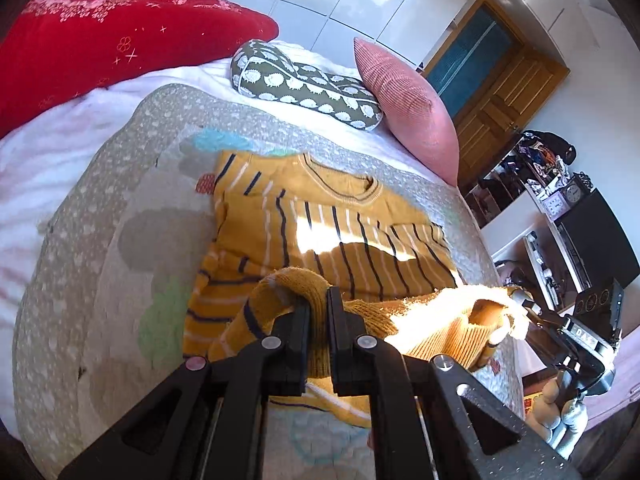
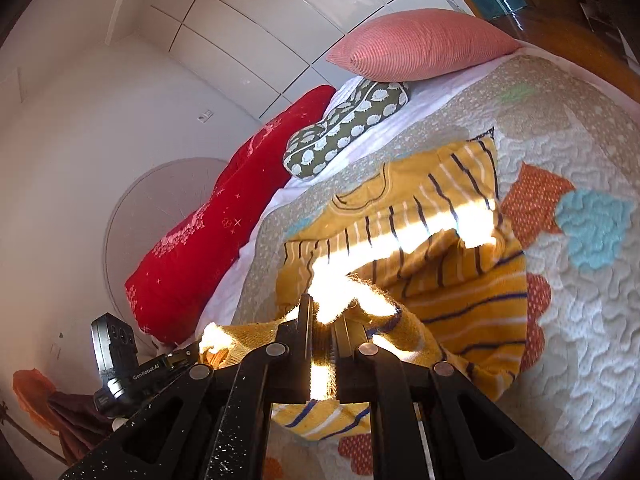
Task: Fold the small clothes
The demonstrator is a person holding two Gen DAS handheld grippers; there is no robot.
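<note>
Left claw (image 1: 318,300): clamped tight, a bunch of mustard knit pinched between its black fingers, the fabric humped up over the tips.
Right claw (image 2: 323,314): also clamped, biting the sweater's bottom edge, which glares white in the sun.
Sweater (image 1: 320,216): small, mustard yellow with dark and white stripes; the neckline end lies flat on the quilt, the near hem is lifted off it by both claws and sags between them.
Other claw in view: the right one shows at the left camera's far right edge, gripping the same sunlit hem.
Quilt (image 1: 80,240): grey, dotted, with coloured patches, spread under the sweater.
Pillows: a pink cushion (image 1: 408,104), a green one with white shapes (image 1: 304,84) beside it, and a long red one (image 1: 100,40) past the quilt's far edge.
Door (image 1: 496,92): wooden, behind the pink cushion.
</note>
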